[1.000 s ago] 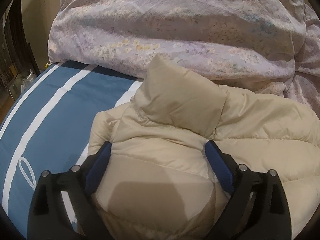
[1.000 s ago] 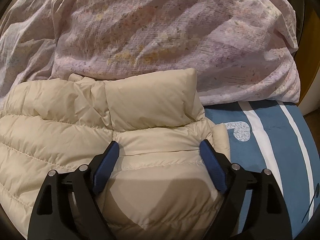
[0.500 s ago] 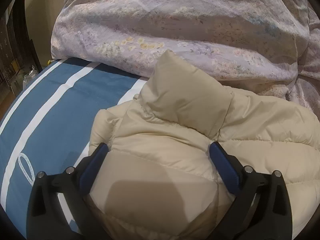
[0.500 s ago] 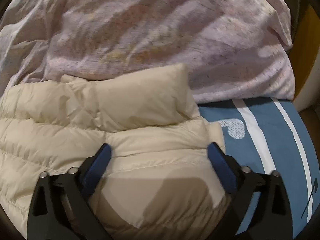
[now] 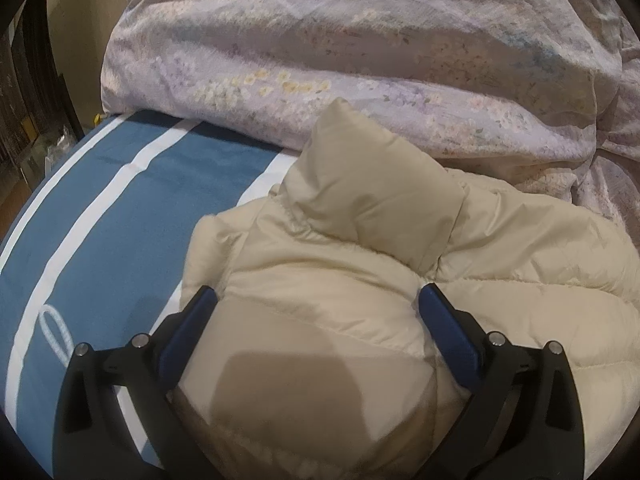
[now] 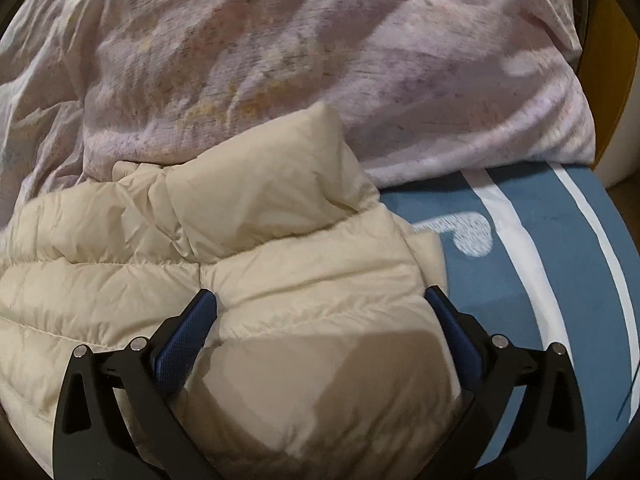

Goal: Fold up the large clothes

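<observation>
The cream puffer jacket (image 5: 360,264) bulges between the wide-open jaws of both the left gripper (image 5: 316,300) and the right gripper (image 6: 320,300), ungripped.

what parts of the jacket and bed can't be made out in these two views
- Jacket lower body and hem: cut off by the bottom edge in both views and covered by the gripper frames.
- Sleeves: not visible in either view; folded under or out of frame, cannot tell.
- Bed cover under the jacket and under the floral duvet: hidden by them.
- Room at the left edge of the left wrist view: dark and too small to read.
</observation>
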`<act>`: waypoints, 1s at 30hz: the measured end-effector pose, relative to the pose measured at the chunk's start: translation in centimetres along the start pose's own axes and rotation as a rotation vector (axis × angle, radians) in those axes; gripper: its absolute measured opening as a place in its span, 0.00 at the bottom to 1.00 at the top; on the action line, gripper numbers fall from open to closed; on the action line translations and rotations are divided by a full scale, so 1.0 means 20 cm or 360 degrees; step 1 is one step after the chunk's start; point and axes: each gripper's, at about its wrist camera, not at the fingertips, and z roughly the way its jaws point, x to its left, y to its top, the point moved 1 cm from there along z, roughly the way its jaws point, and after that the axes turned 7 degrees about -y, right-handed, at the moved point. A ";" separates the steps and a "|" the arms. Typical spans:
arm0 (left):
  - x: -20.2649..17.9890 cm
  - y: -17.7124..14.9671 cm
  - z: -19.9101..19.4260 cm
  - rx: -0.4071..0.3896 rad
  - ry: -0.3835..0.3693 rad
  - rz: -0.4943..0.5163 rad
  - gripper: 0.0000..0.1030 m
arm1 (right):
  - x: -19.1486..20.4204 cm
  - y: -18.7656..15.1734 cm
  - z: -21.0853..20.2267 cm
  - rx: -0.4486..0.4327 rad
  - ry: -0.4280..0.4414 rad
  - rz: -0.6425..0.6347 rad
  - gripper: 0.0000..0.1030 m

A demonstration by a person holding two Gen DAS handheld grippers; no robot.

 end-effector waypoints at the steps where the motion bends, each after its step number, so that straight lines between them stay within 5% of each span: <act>1: 0.01 0.00 -0.03 0.0006 -0.0024 -0.0018 0.95 | -0.03 0.01 -0.02 0.0014 0.0017 0.0025 0.99; 11: 0.22 -0.13 -0.33 0.0023 -0.0197 -0.0188 0.95 | -0.46 -0.14 -0.27 0.0112 0.0243 0.0414 0.99; 18: 0.31 -0.25 -0.37 0.0141 -0.0326 -0.0316 0.95 | -0.50 -0.32 -0.31 0.0229 0.0349 0.0479 0.99; 22: 0.32 -0.29 -0.37 0.0209 -0.0392 -0.0374 0.86 | -0.49 -0.38 -0.32 0.0271 0.0408 0.0505 0.99; 30: 0.34 -0.32 -0.40 0.0209 -0.0466 -0.0503 0.66 | -0.42 -0.47 -0.33 0.0306 0.0454 0.0545 0.76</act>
